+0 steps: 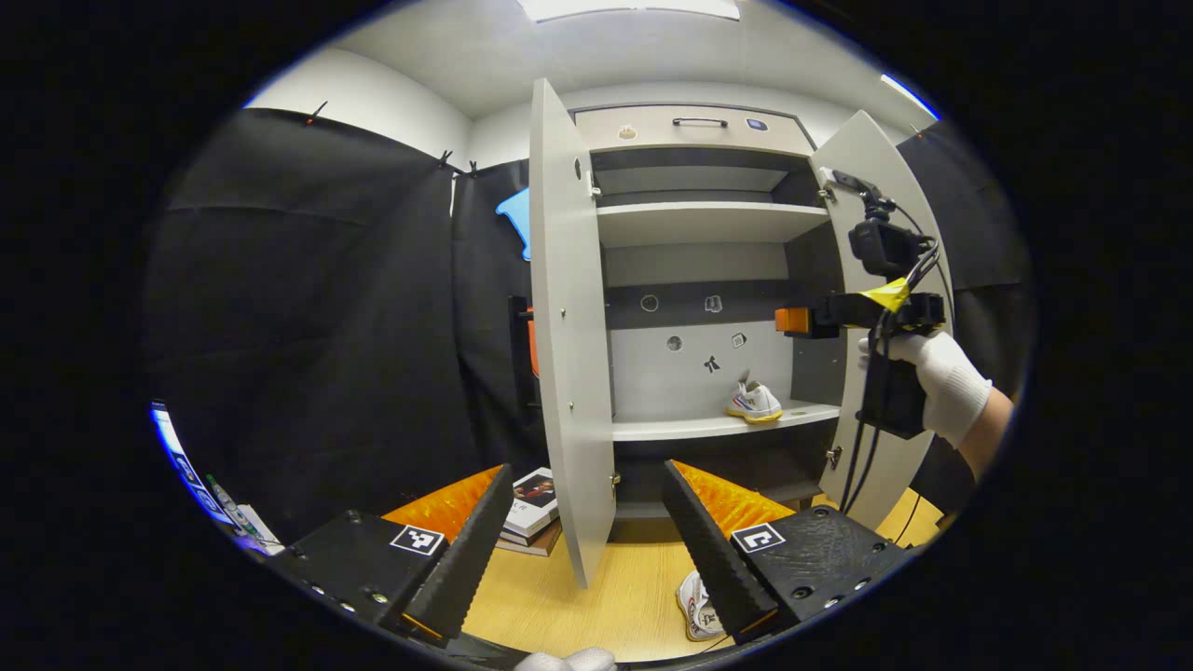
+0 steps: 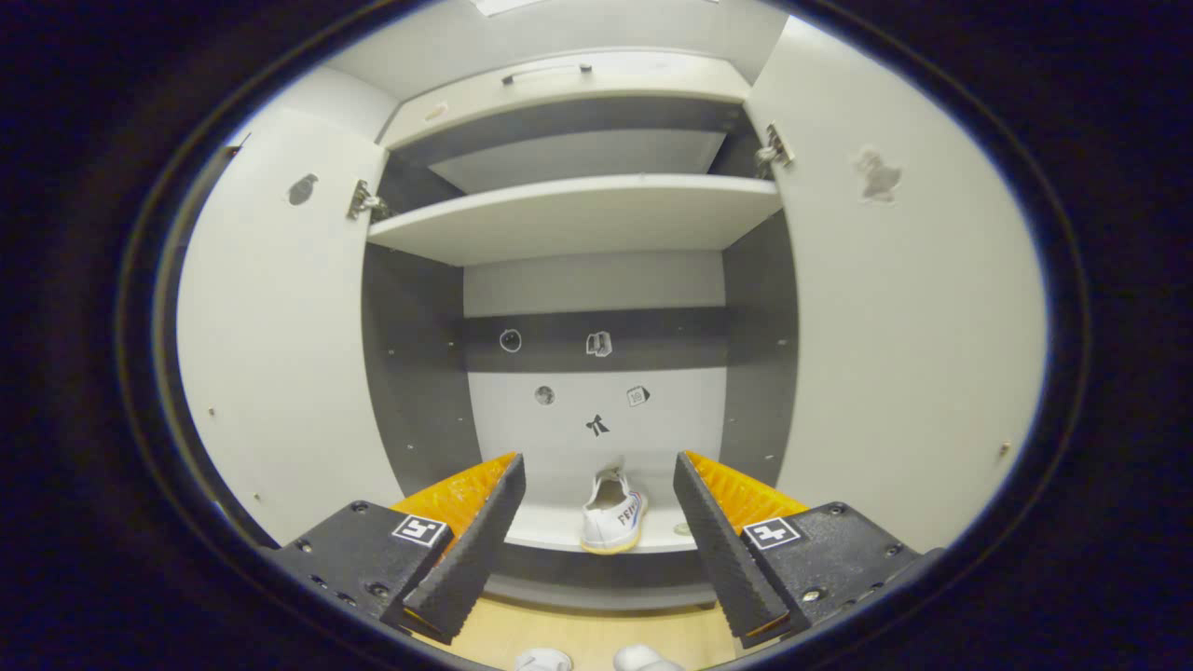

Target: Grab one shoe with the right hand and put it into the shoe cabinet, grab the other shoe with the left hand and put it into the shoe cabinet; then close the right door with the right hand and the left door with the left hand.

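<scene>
In the left gripper view the shoe cabinet (image 1: 694, 224) stands in the middle of the frame with both doors swung wide, the left door (image 1: 569, 326) edge-on at centre and the right door (image 1: 876, 308) at the right. One white shoe (image 1: 755, 403) sits on the lower shelf (image 1: 652, 427), towards its right end, pale with a yellowish sole and coloured trim. The other shoe (image 1: 699, 606) lies on the wooden floor (image 1: 578, 596) at the bottom of the frame, partly hidden behind a finger of the left gripper (image 1: 587, 550), whose fingers stand apart with nothing between them. This view also catches the right gripper (image 1: 811, 321) at the right, held up in a white-gloved hand (image 1: 937, 377) in front of the right door, and a stack of books (image 1: 531, 513) on the floor beside the left door. The right gripper view looks straight into the cabinet from close in: the shelved shoe (image 2: 613, 514) sits low centre, heel towards the camera, between the spread, empty fingers of the right gripper (image 2: 596, 550). Small stickers (image 2: 596, 345) dot the back panel.
</scene>
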`<state>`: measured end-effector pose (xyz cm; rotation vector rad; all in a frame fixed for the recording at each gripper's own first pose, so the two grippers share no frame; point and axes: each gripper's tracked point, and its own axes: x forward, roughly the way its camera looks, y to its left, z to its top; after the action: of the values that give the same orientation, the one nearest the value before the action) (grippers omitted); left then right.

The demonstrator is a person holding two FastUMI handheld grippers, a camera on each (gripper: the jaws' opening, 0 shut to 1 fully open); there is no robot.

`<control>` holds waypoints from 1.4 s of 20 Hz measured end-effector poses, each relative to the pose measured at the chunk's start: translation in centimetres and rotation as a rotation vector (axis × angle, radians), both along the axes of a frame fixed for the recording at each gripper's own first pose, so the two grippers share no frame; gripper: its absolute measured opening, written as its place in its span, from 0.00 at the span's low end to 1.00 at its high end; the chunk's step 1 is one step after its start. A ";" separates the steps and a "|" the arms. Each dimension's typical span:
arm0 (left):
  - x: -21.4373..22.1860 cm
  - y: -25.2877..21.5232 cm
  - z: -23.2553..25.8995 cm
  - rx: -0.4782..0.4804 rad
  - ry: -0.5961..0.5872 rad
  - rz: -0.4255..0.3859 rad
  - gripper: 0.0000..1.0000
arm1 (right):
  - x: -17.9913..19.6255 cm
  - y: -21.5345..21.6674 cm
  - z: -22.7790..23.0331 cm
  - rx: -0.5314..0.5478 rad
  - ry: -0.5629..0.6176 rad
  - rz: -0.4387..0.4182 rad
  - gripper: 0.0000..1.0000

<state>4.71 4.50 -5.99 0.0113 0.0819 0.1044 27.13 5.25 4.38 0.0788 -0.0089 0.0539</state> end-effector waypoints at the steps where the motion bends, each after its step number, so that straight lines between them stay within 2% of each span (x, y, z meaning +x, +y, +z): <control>1: -0.2 -0.4 -0.2 0.002 0.002 -0.023 0.96 | -2.1 -0.4 0.2 0.004 -0.024 -0.002 1.00; 7: -1.0 -2.6 -1.5 -0.009 0.005 -0.112 0.96 | -14.0 -5.3 -2.4 0.002 -0.055 -0.063 1.00; 12: -1.4 -4.5 -3.0 -0.016 0.010 -0.138 0.96 | -21.1 -9.6 -6.8 -0.039 -0.033 -0.123 1.00; 17: -0.9 -7.5 -6.7 -0.005 0.034 -0.166 0.96 | -23.3 -12.1 -9.8 -0.018 0.046 -0.117 1.00; 25: -0.1 -12.4 -23.5 -0.024 0.329 -0.205 0.97 | -24.3 -15.7 -10.5 -0.066 0.106 -0.127 1.00; 28: 0.4 -13.0 -29.2 -0.002 0.431 -0.203 0.97 | -24.5 -16.5 -11.5 -0.076 0.146 -0.129 1.00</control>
<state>5.07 -8.46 -35.20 0.0404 0.5103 -0.1032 2.64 -11.27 -7.15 0.0057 0.1342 -0.0801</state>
